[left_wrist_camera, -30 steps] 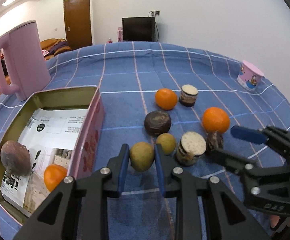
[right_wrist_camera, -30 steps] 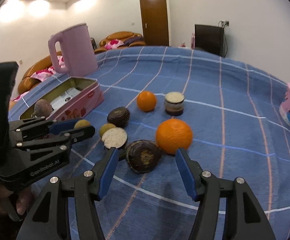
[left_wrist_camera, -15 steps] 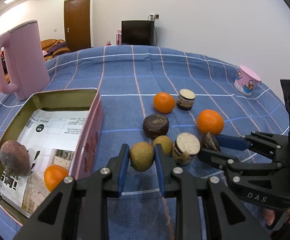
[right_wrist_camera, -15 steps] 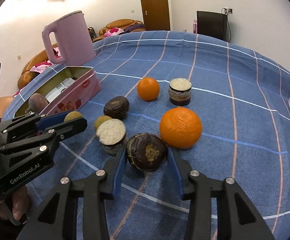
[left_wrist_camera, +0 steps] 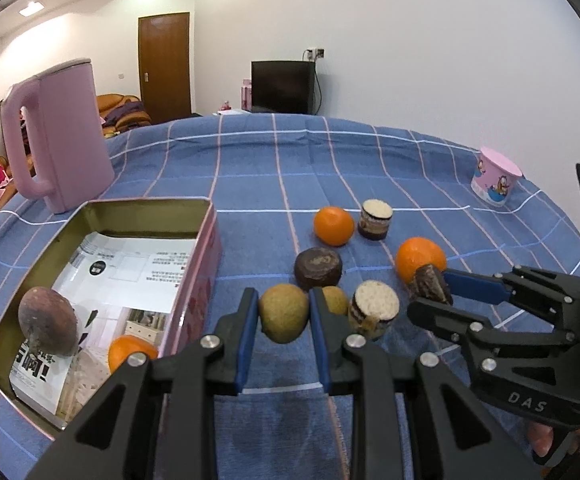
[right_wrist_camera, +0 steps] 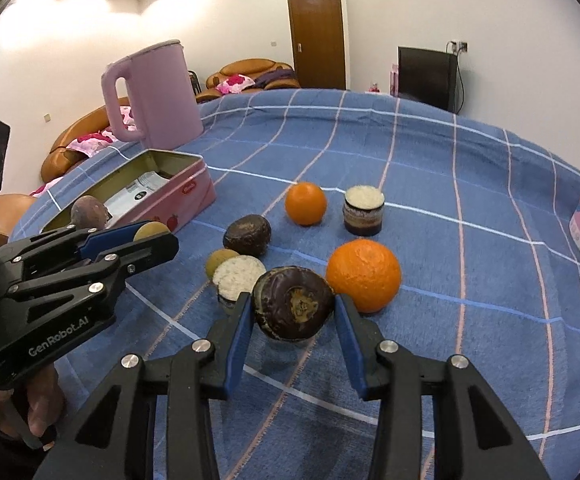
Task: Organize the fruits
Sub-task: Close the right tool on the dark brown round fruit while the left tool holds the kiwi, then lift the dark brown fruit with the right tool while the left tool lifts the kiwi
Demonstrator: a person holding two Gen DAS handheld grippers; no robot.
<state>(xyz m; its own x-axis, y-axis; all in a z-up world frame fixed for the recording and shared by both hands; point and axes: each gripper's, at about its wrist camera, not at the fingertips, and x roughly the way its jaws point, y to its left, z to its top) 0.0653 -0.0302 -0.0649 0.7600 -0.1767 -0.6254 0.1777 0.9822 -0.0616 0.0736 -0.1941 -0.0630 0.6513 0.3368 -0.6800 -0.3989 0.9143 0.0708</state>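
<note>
**Both claws loaded, tin to my left**

Nearest: my left gripper [left_wrist_camera: 284,312] is clamped on a green-brown fruit [left_wrist_camera: 283,311], pads on its two flanks at the widest part. It seems to hang just clear of the blue checked cloth [left_wrist_camera: 250,184]; a shadow sits under it. My right gripper [right_wrist_camera: 291,308] is pinched on a dark brown fruit [right_wrist_camera: 293,303], pads at its sides, scarred end facing the camera. That one also looks slightly lifted, though I cannot be sure.

Handling, my guess: both are small, light, firm-skinned and round, so they can roll or squirt out if squeezed off-centre. Hold across the middle, as now, with no extra pressure on the wrinkled dark one, which may be softer.

Just beyond: a second small green fruit [left_wrist_camera: 334,300] touching a cut cylinder with a pale top [left_wrist_camera: 373,312]; a large orange [right_wrist_camera: 363,276] just beside my right load.

Further: another dark brown fruit [left_wrist_camera: 318,266], a smaller orange [left_wrist_camera: 333,225], and a second pale-topped cylinder [left_wrist_camera: 375,219].

Left: the open pink tin [left_wrist_camera: 206,264], lined with printed paper, already holding a purplish fruit [left_wrist_camera: 48,326] and an orange [left_wrist_camera: 130,354].

Far: pink kettle [left_wrist_camera: 56,136], pink paper cup [left_wrist_camera: 495,180].
</note>
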